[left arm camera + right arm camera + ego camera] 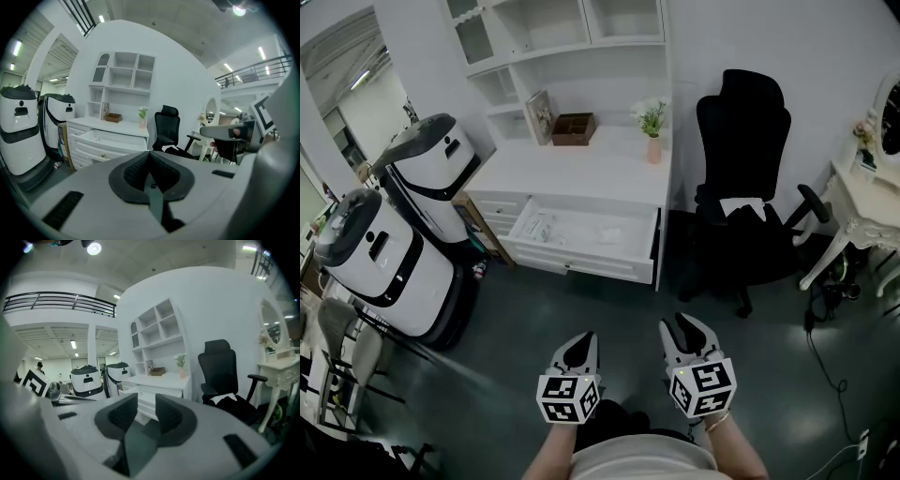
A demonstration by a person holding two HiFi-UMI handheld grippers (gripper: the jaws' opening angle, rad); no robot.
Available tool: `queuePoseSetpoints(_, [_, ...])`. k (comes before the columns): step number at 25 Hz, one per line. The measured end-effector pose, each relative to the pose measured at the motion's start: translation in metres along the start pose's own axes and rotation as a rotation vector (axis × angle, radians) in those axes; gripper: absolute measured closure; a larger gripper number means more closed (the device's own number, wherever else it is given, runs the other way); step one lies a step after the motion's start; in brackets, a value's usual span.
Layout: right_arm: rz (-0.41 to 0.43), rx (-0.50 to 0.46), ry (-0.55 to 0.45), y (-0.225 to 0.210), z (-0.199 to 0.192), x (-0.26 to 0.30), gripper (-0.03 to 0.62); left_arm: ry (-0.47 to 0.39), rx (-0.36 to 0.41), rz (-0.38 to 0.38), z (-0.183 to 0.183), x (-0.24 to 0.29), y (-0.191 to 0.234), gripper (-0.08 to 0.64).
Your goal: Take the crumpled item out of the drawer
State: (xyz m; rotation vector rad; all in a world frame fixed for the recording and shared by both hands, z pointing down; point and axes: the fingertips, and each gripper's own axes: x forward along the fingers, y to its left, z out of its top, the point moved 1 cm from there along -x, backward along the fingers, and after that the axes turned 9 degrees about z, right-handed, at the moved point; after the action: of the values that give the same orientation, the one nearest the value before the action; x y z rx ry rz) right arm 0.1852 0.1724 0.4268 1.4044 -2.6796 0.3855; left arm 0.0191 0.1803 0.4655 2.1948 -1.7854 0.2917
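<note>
The white desk's top drawer (581,246) stands pulled open in the head view. Inside it lies a small pale crumpled item (608,234) toward the right, with a flat clear packet (539,228) at the left. Both grippers hang well short of the drawer, above the dark floor. My left gripper (580,343) has its pads (140,168) pressed together with nothing between them. My right gripper (682,327) is open, and only a gap shows between its fingers (123,412). The open drawer (114,138) also shows far ahead in the left gripper view.
A black office chair (744,187) stands right of the desk. Two white-and-black machines (433,169) (380,262) stand at the left. On the desk top sit a wooden box (573,127) and a flower vase (652,131). A white vanity table (865,206) is far right.
</note>
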Motion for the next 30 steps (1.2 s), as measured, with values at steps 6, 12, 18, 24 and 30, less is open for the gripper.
queuePoseSetpoints(6, [0.036,0.004,0.025,0.003,-0.003,0.007,0.437,0.024,0.007,0.013,-0.004,0.0,0.004,0.568])
queuePoseSetpoints(12, [0.048,0.011,0.037,0.004,-0.005,0.02,0.419,0.028,0.01,0.017,-0.001,0.008,0.013,0.568])
queuePoseSetpoints(18, [0.048,0.01,0.05,-0.002,-0.002,0.046,0.416,0.039,0.004,0.015,0.0,0.031,0.026,0.568])
queuePoseSetpoints(24, [0.052,0.0,0.069,-0.013,0.005,0.087,0.416,0.044,-0.014,0.015,0.009,0.07,0.047,0.568])
queuePoseSetpoints(30, [0.036,-0.022,0.085,-0.033,0.019,0.143,0.416,0.052,-0.028,0.016,0.029,0.12,0.077,0.568])
